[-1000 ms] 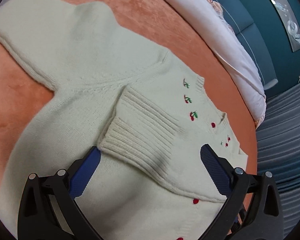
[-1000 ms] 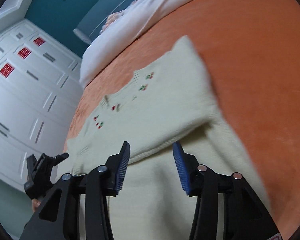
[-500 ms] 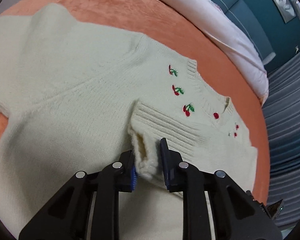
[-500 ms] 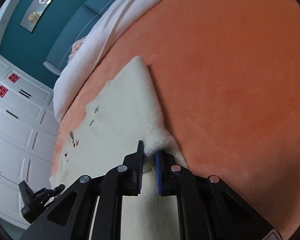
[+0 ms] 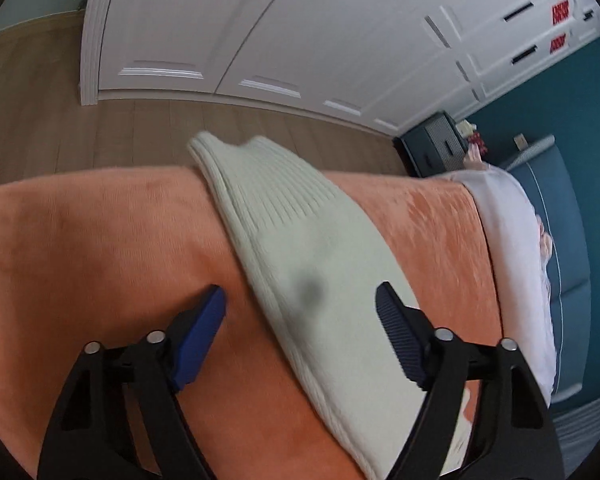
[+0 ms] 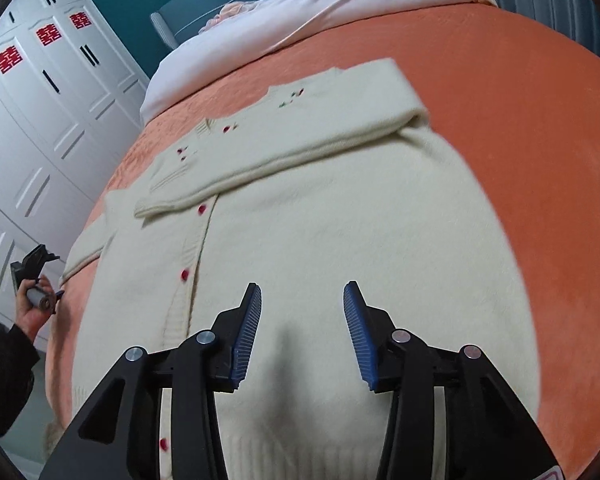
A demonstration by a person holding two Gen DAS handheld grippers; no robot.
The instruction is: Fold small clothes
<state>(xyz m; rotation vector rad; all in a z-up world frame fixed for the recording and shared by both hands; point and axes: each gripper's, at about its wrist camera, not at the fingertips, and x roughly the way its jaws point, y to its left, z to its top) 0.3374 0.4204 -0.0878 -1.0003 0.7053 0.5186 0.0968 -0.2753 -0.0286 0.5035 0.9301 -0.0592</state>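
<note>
A cream knitted cardigan (image 6: 340, 220) with red buttons and cherry embroidery lies flat on the orange bedspread (image 6: 540, 120). One sleeve (image 6: 300, 128) is folded across its chest. My right gripper (image 6: 302, 292) hovers over the lower body of the cardigan, jaws opening, with nothing between them. In the left wrist view the other sleeve (image 5: 300, 240) stretches across the bedspread (image 5: 80, 260), and its ribbed cuff (image 5: 252, 168) hangs past the bed edge. My left gripper (image 5: 300, 296) is above that sleeve, its jaws opening and the pads clear of the knit.
White wardrobe doors (image 5: 260, 32) and a wooden floor (image 5: 60, 120) lie beyond the bed edge. A white duvet (image 6: 300, 12) is bunched at the teal headboard (image 5: 560, 220), beside a dark bedside cabinet (image 5: 432, 144). A hand (image 6: 30, 318) in a dark sleeve shows at the left.
Both grippers were shut on cardigan fabric half a second ago and have let go. The left one carried the cuff off the chest out to the bed edge. The right one drew back over the lower body.
</note>
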